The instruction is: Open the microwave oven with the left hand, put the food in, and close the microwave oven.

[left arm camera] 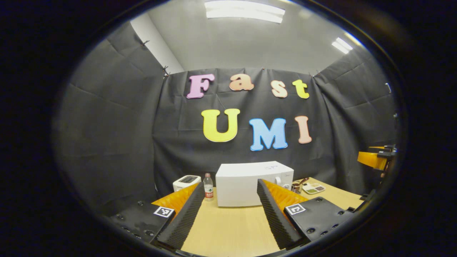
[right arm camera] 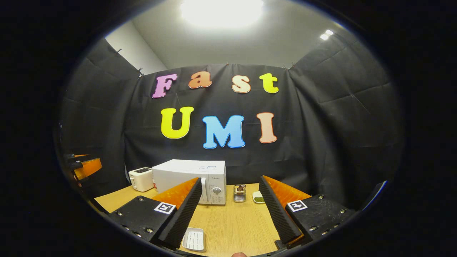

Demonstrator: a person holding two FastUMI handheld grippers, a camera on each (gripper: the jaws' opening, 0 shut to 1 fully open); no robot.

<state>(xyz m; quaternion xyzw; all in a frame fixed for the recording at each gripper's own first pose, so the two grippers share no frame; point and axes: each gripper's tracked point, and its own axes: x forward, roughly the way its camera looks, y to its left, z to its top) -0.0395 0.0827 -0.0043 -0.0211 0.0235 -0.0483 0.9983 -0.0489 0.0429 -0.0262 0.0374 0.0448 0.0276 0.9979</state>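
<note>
1. Left hand-held gripper (left arm camera: 228,210) spread wide, empty, aimed at microwave (left arm camera: 250,184) w/ door shut, at desk (left arm camera: 228,228) rear.
2. Right hand-held gripper (right arm camera: 228,210) also apart; white tray (right arm camera: 194,238) just beneath, prob. the food.

The microwave (left arm camera: 250,184) door is partly hidden behind a finger (left arm camera: 275,214) in the left gripper view. The white tray (right arm camera: 194,239) is half covered by a finger (right arm camera: 180,214). The small dish's (right arm camera: 258,197) contents are too small to be told.
</note>
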